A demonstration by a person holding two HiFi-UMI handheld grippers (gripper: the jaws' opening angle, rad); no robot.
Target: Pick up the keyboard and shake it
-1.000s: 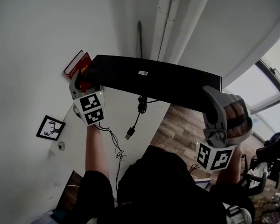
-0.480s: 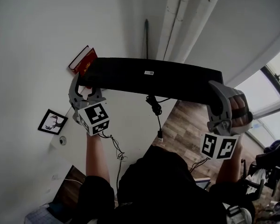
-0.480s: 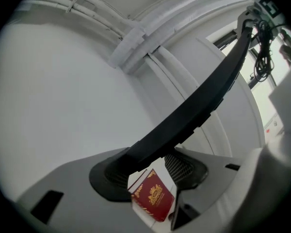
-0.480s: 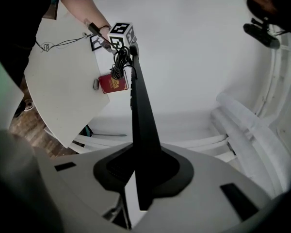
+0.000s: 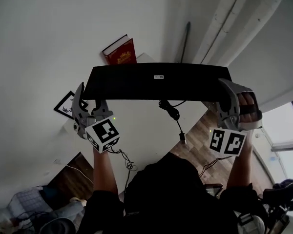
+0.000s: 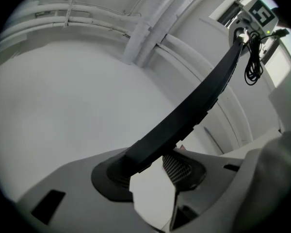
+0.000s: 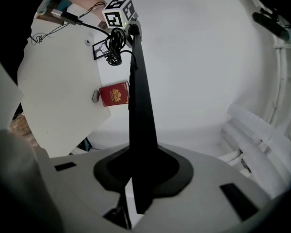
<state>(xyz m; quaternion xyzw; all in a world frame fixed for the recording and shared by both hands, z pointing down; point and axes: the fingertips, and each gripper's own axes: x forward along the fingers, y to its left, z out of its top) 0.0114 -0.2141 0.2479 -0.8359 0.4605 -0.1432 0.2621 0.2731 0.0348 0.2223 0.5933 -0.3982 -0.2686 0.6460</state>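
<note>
Both left gripper [image 5: 89,96], jaws just closing, and right gripper [image 5: 224,92] clamp the keyboard [image 5: 156,83] ends.

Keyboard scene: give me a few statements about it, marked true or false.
1. The keyboard lies flat on the table. False: it is held in the air above the table.
2. A gripper grips each end of it. True: the left gripper, whose jaws have just been closing on its end, and the right gripper.
3. Its cable is plugged into a computer. False: the plug hangs free.
4. A red book lies on the table. True.
</note>
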